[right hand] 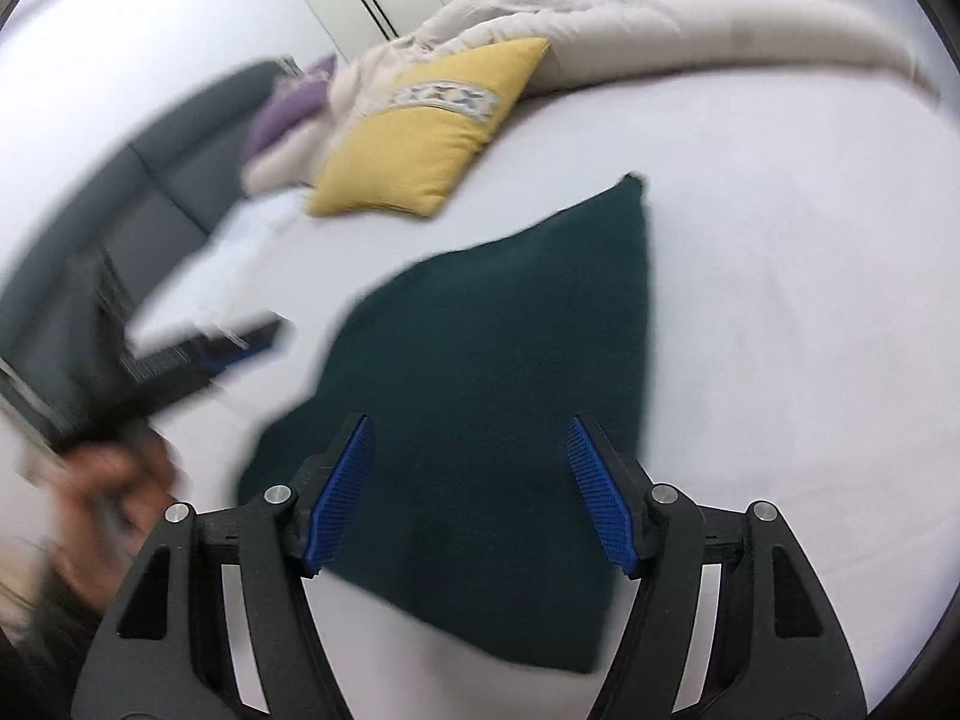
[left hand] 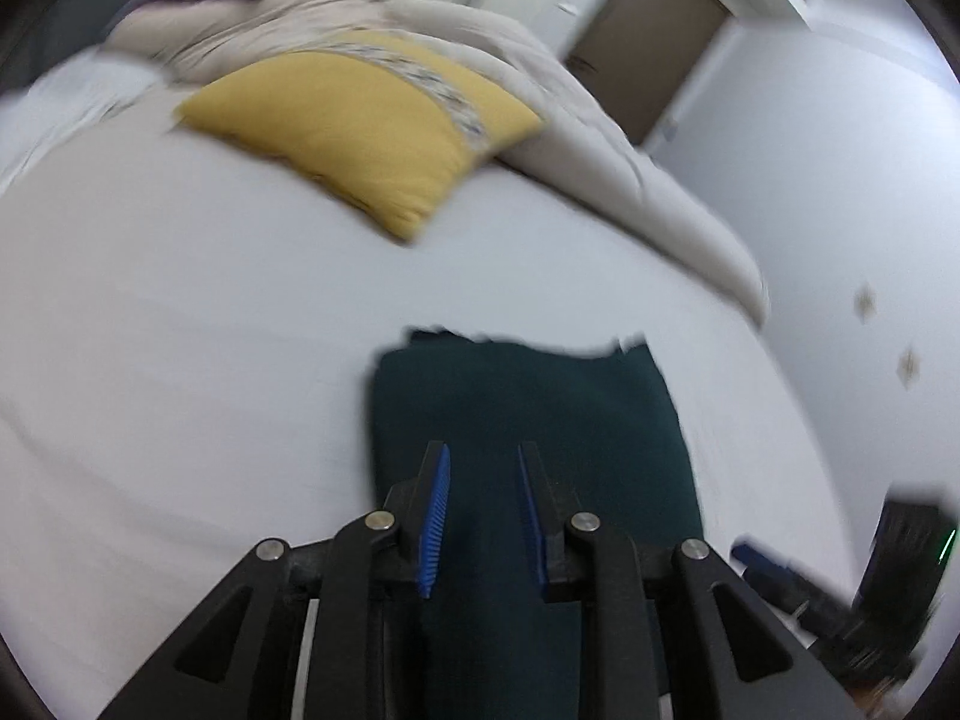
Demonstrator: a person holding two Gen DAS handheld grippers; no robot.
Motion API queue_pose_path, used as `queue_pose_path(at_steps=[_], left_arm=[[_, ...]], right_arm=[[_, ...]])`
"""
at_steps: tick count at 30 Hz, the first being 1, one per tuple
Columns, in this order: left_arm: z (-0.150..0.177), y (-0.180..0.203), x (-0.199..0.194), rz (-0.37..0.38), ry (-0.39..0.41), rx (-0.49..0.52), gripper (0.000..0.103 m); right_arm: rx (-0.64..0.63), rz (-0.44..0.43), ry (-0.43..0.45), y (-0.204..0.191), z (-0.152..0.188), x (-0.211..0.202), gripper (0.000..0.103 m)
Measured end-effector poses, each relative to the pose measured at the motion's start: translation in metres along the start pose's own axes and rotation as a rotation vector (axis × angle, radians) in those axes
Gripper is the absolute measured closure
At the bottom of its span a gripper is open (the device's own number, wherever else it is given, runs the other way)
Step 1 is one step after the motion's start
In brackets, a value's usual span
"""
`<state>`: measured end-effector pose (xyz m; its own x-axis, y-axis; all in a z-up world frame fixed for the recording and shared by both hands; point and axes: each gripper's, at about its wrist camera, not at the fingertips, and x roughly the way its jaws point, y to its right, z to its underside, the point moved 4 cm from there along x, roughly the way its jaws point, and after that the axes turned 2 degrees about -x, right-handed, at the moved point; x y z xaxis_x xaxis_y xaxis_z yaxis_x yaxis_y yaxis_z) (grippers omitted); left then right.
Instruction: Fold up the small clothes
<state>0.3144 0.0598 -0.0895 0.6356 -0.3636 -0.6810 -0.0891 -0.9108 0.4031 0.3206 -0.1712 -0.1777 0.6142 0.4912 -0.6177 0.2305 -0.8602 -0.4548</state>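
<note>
- Item: dark green garment (right hand: 480, 396), lying flat on the white bed sheet (right hand: 780, 240), already doubled into a compact, roughly four-sided panel. One far corner points toward the yellow cushion (right hand: 432, 138); the near edge lies below your right gripper.
- Left gripper (left hand: 483, 510): jaws parted a little, blue pads facing each other with a narrow gap. Nothing is pinched between them; the green cloth shows through the gap, underneath. Whether the tips touch the cloth cannot be told through the blur.
- Right gripper (right hand: 471, 492): jaws standing wide, holding nothing, poised above the near half of the garment.
- Surroundings: beige duvet (right hand: 660, 18) bunched along the far side of the bed, a purple cushion (right hand: 282, 108) behind the yellow one. Your left hand (right hand: 102, 498) and its tool appear blurred at the left of the right wrist view.
- Step judged in hand: a fold looks just laid, and both tools are free of the cloth.
- Handling advice: before you pinch again, check that the edges line up; the side toward the left tool looks uneven.
- For a further fold, take two corners of one edge, one per gripper, and catch every layer.
- Lift low, carry both corners across at the same pace, and lay them down square.
- Risk: soft cloth sags between the grips, so keep it lightly taut.
</note>
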Motion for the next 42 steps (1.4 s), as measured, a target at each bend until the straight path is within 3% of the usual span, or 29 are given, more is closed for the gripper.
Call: queue_pose_path(at_steps=[3,5,7,11,14,17,20,23,25,27,29,32,36,38,42], left_arm=[[0.023,-0.005,0.033,-0.04,-0.092,-0.008,0.082],[0.042,-0.015,0.038,-0.029,-0.082,-0.027,0.085],[0.05,-0.013,0.034,-0.034,-0.067,-0.006,0.086],[0.057,-0.007,0.031,-0.036,-0.059,0.025,0.086],[0.053,-0.007,0.029,-0.019,-0.069,0.011,0.086],[0.046,-0.005,0.015,-0.063,-0.05,0.055,0.085],[0.017,0.011,-0.001,-0.065,0.039,0.079,0.078],[-0.015,0.033,0.017,-0.068,0.064,0.13,0.071],[-0.032,0.038,0.047,-0.057,0.025,0.115,0.071],[-0.033,0.031,0.073,-0.083,-0.021,0.101,0.071],[-0.021,0.013,0.107,-0.088,-0.124,0.046,0.071],[-0.014,-0.006,0.115,-0.003,-0.088,-0.015,0.072],[-0.017,-0.014,0.12,0.036,-0.097,-0.051,0.073],[-0.017,-0.018,0.121,0.057,-0.091,-0.069,0.074],[-0.014,-0.018,0.121,0.074,-0.085,-0.081,0.075]], right_arm=[[0.063,-0.072,-0.084,0.012,0.006,0.016,0.041],[0.081,-0.064,-0.168,0.028,0.021,0.031,0.045],[0.079,-0.075,-0.175,0.037,0.03,0.031,0.058],[0.107,-0.076,-0.178,0.052,0.035,0.025,0.067],[0.107,-0.038,-0.197,0.054,0.031,0.02,0.069],[0.07,0.037,-0.19,0.055,0.008,0.018,0.065],[0.082,-0.014,-0.124,0.054,-0.025,0.011,0.065],[0.066,-0.07,-0.12,0.04,-0.06,0.029,0.065],[0.077,-0.127,-0.139,0.033,-0.08,0.053,0.065],[0.112,-0.111,-0.162,0.037,-0.093,0.076,0.065],[0.164,-0.124,-0.193,0.044,-0.102,0.102,0.066],[0.229,-0.123,-0.187,0.061,-0.117,0.128,0.066],[0.298,-0.033,-0.185,0.084,-0.131,0.166,0.069],[0.311,-0.007,-0.143,0.097,-0.137,0.174,0.071],[0.375,0.011,-0.124,0.129,-0.134,0.18,0.103]])
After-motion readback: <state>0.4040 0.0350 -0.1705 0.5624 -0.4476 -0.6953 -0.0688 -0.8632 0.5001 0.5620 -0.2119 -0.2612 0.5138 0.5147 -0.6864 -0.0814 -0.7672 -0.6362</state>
